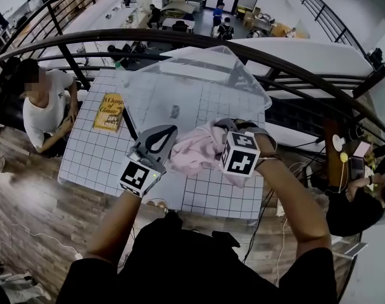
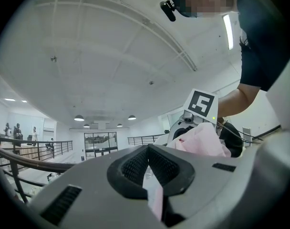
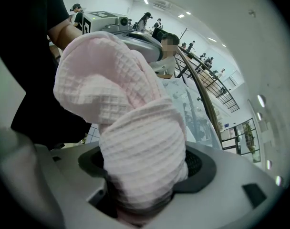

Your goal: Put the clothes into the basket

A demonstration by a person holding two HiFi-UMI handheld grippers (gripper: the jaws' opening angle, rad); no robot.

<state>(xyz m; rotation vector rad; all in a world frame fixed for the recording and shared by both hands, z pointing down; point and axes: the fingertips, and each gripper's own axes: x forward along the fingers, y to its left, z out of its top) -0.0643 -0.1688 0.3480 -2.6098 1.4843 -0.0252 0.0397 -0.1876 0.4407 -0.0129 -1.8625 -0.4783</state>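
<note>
Garment (image 1: 195, 149), pink, hangs between my two tools above the table (image 1: 91, 160), short of the clear basket (image 1: 246, 75). My left gripper (image 1: 164, 138) is pinched on a thin edge; my right gripper (image 1: 223, 129) is clamped on a thick bunch. Recommendation: carry both level over the rim, mind the weaker left hold, and lower inside before releasing.

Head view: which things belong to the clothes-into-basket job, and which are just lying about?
Job:
pink garment, gripped by left gripper and right gripper
clear basket on the table

Lying about:
yellow book on the table
seated person beside it
</note>
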